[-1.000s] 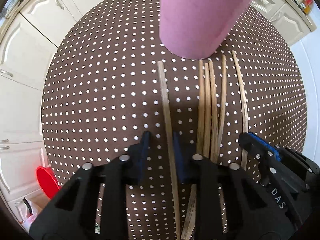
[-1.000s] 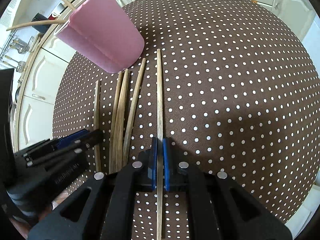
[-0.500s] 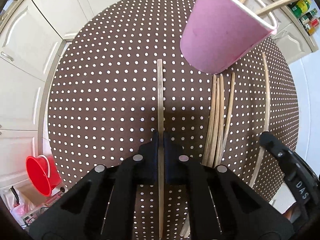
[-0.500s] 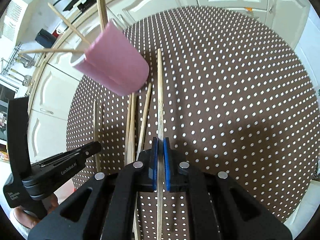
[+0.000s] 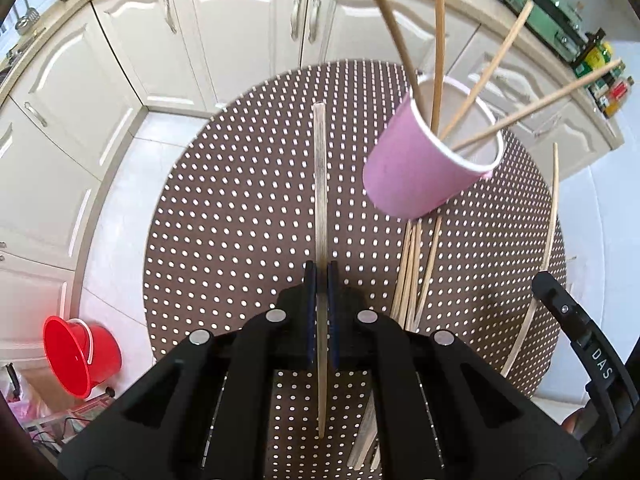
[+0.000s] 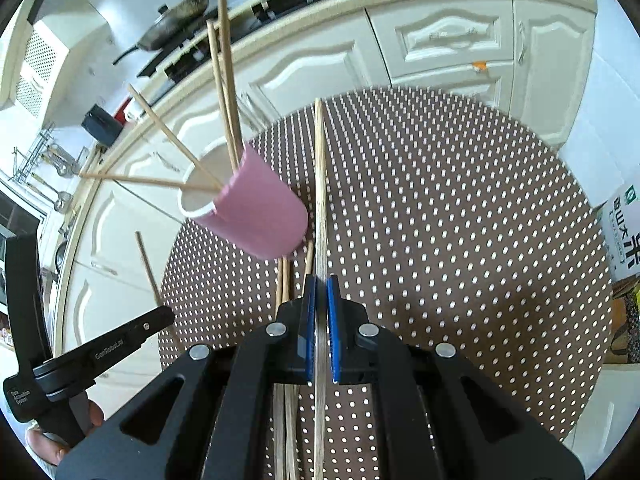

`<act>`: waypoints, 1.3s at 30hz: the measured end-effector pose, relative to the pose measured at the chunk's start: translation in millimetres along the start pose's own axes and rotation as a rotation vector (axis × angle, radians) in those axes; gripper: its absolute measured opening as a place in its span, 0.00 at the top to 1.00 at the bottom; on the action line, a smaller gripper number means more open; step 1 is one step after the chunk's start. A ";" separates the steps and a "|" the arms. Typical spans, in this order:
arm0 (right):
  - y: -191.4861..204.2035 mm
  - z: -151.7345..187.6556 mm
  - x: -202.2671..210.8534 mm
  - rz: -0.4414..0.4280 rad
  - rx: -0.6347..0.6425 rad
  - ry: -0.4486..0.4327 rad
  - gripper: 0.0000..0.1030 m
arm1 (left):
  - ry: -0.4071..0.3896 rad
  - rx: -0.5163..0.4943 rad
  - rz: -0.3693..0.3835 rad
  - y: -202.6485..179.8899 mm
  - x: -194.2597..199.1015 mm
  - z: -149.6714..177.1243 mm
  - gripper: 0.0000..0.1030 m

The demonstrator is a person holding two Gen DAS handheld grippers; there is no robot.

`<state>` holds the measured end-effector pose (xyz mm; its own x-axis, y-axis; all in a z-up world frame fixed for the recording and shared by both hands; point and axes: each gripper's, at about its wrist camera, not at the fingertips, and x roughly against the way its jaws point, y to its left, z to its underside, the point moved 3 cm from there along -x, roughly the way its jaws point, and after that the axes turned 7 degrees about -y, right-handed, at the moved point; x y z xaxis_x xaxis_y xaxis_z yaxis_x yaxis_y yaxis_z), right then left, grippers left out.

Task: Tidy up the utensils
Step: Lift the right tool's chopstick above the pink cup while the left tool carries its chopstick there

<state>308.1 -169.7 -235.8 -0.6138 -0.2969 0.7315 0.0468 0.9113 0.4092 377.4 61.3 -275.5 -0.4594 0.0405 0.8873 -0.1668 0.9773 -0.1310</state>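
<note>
A pink cup (image 5: 428,164) with several wooden sticks in it stands on the round brown dotted table (image 5: 240,208); it also shows in the right wrist view (image 6: 256,212). My left gripper (image 5: 321,280) is shut on one wooden stick (image 5: 320,184) and holds it high above the table, left of the cup. My right gripper (image 6: 321,292) is shut on another wooden stick (image 6: 320,184), lifted, right of the cup. Several loose sticks (image 5: 412,268) lie on the table below the cup.
White kitchen cabinets (image 5: 240,28) ring the table. A red bucket (image 5: 76,356) stands on the floor at left. A white carton (image 6: 624,224) sits at the far right. A pan and stove (image 6: 180,20) are on the counter behind.
My left gripper closed on a stick and lifted it. Both grippers rose well above the table with their sticks, so the cup's rim now shows.
</note>
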 end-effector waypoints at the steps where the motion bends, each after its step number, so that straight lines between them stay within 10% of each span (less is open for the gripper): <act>1: 2.6 -2.2 1.9 0.001 0.000 -0.011 0.95 | -0.009 0.003 0.001 0.2 3.4 6.2 0.94; 39: 78.0 -57.2 92.2 -0.090 0.069 -0.349 0.95 | -0.366 -0.122 0.120 -36.0 167.9 -33.5 0.94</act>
<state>300.2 -142.4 -105.3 -0.8457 -0.2726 0.4589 -0.0660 0.9066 0.4169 335.6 39.9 -107.0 -0.7531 0.1007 0.6502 0.0016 0.9885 -0.1512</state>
